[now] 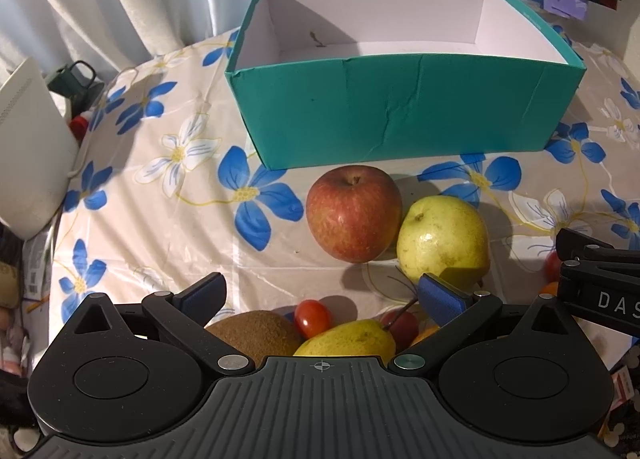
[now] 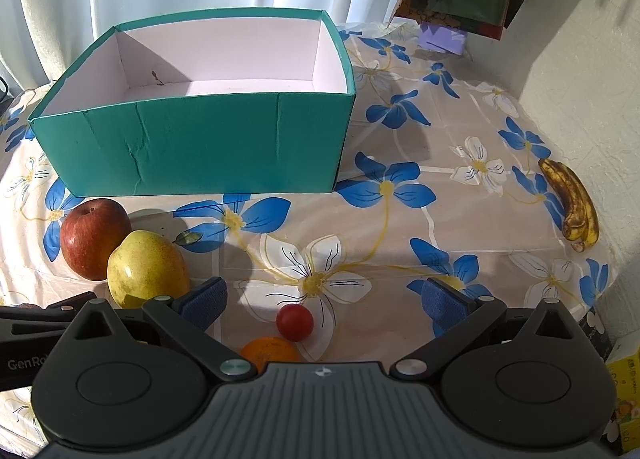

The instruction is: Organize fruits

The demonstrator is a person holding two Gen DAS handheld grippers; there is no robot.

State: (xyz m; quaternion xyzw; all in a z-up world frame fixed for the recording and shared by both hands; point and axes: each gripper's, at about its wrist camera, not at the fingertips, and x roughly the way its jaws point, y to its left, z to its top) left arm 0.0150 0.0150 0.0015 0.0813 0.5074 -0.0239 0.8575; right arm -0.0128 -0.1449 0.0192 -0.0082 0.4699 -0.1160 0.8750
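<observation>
Both claws spread wide, holding nothing — left claw [image 1: 322, 295] hangs over the kiwi [image 1: 256, 333] & pear [image 1: 348, 339]; teal box [image 1: 400, 107] sits bare beyond the apple [image 1: 354, 215]. Best approach: drop lower, center on one fruit, squeeze gently.

Both grippers, left [image 1: 322, 295] and right [image 2: 324, 297], were black with ribbed grey bases, round discs, silver pivot screws and blue-padded fingers [image 2: 206, 301].
</observation>
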